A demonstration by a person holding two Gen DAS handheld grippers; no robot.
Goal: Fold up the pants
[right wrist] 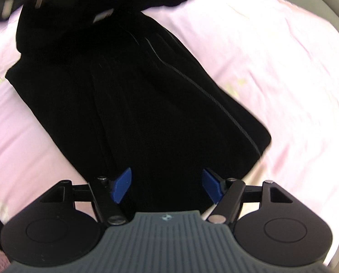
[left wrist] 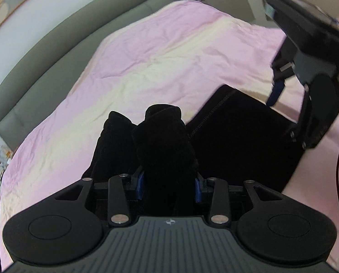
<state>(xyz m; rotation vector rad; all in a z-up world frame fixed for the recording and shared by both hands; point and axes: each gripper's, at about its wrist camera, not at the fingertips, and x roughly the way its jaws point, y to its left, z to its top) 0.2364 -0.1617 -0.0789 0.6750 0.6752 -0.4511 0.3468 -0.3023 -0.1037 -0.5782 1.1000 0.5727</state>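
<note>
Gripping bunched black pants (left wrist: 167,150), the left claw (left wrist: 169,186) (right claw (right wrist: 167,186) spread, empty) hovers over bed (left wrist: 146,56).

bed (left wrist: 160,52): pink sheet | headboard (left wrist: 62,38): grey, padded | wall (left wrist: 44,11): white | framed picture (left wrist: 7,2): upper left

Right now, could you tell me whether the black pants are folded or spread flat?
Partly folded: the pants lie doubled on the bedspread, one bunched end in the left gripper.
</note>
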